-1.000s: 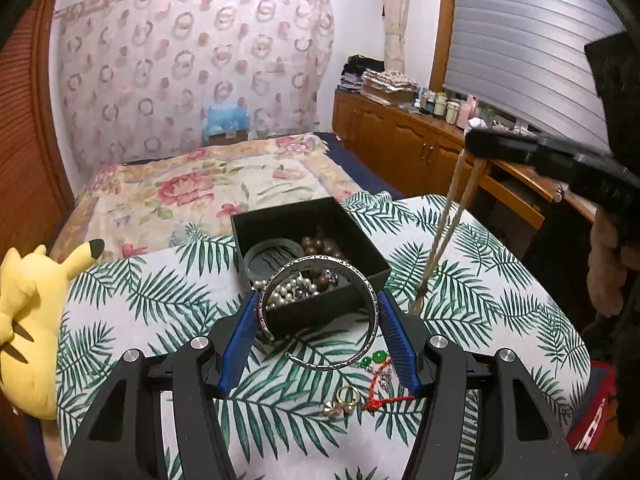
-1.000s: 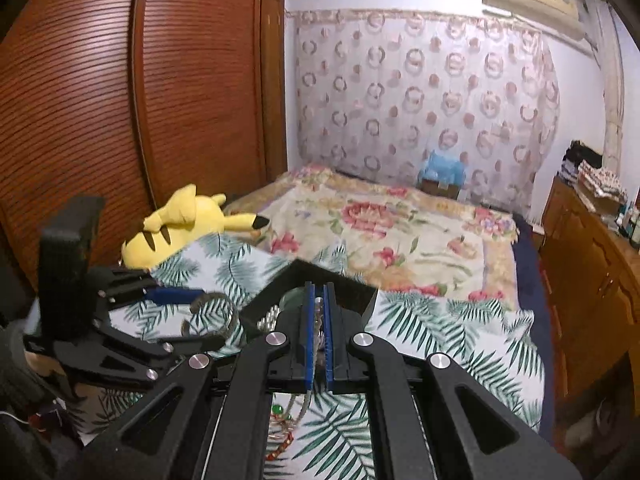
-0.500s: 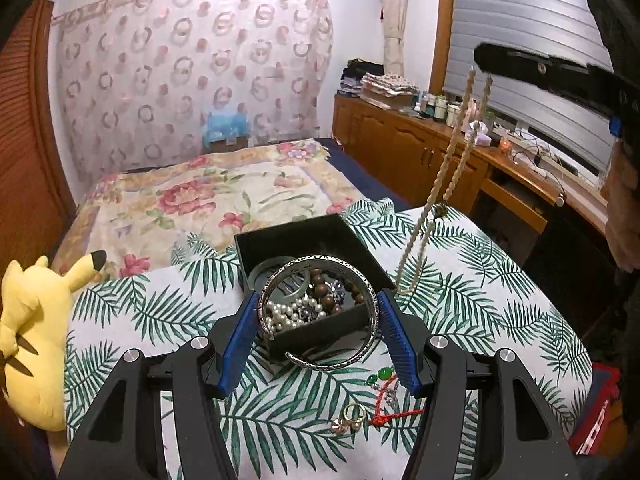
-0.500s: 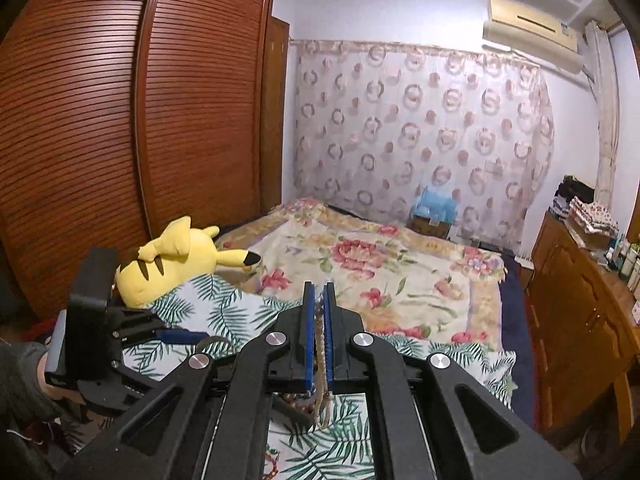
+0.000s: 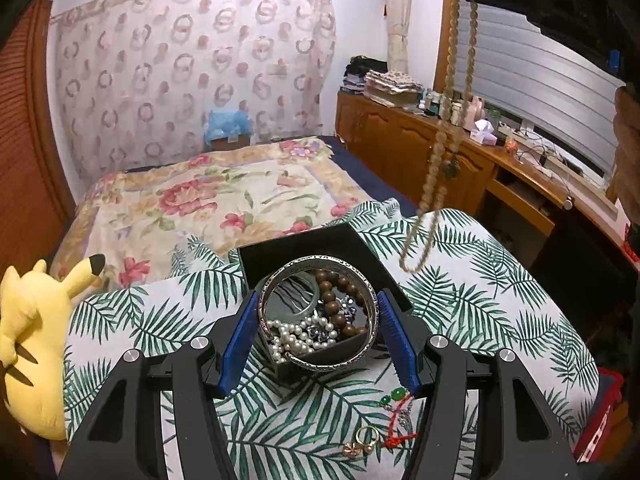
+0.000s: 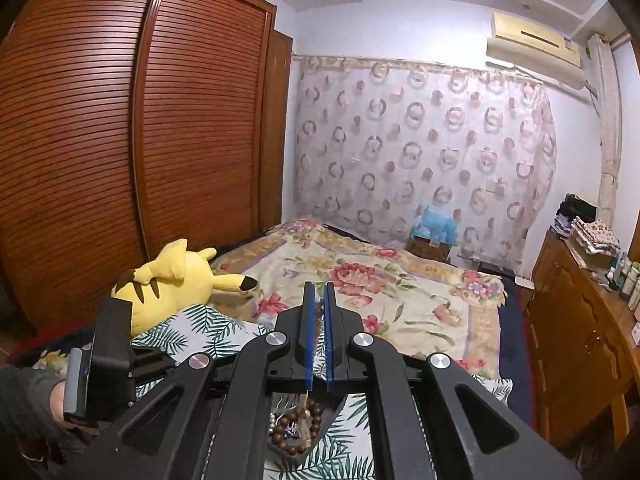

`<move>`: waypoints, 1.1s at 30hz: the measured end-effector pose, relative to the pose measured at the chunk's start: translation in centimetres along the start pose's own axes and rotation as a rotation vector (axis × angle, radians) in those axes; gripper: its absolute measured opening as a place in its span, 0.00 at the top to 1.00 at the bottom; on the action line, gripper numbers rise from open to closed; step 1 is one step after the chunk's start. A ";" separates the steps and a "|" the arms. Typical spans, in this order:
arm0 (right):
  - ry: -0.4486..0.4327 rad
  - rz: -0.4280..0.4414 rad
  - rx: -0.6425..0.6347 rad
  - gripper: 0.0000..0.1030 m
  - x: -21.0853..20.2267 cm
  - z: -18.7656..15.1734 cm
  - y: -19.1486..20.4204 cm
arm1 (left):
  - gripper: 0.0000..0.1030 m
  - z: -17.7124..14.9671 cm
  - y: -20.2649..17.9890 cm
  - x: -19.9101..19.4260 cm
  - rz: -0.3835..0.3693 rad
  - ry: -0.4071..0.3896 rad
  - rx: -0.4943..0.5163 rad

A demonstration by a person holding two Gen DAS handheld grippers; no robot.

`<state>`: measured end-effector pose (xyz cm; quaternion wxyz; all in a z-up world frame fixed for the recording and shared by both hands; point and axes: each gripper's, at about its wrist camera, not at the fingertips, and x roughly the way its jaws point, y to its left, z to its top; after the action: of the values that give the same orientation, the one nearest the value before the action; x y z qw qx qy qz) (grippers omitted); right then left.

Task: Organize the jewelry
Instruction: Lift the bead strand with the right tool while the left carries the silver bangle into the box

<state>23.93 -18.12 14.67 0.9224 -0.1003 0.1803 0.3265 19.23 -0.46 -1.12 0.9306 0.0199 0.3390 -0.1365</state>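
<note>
Far left of the black jewelry box (image 5: 320,240) a yellow plush toy (image 5: 32,336) sits at the edge of the palm-print bench (image 5: 500,320). The left hand-held gripper (image 5: 318,338) has its jaws about halfway apart, clamped on a silver bangle (image 5: 316,316) that hangs right over the box, blocking part of the pearls and brown beads inside. Just in front of the box lie gold rings (image 5: 362,442) and a red cord with green beads (image 5: 398,412). Right of the box, a beige bead necklace (image 5: 440,152) dangles well above the bench, pinched in the nearly closed right hand-held gripper (image 6: 318,312).
</note>
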 end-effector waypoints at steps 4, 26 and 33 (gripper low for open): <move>0.010 0.008 0.004 0.95 1.3 0.0 -0.3 | 0.45 0.2 0.4 0.8 0.001 0.014 -0.005; 0.215 0.052 0.083 0.66 9.8 -8.4 -1.1 | 0.45 0.9 0.7 5.6 0.004 0.085 0.008; 0.246 0.021 0.125 0.66 9.3 -11.2 -2.5 | 0.45 1.4 0.3 6.3 0.002 0.091 0.016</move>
<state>29.25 -18.16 0.94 0.8944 -0.0801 0.3129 0.3095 24.81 -1.93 -4.11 0.9141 0.0340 0.3800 -0.1371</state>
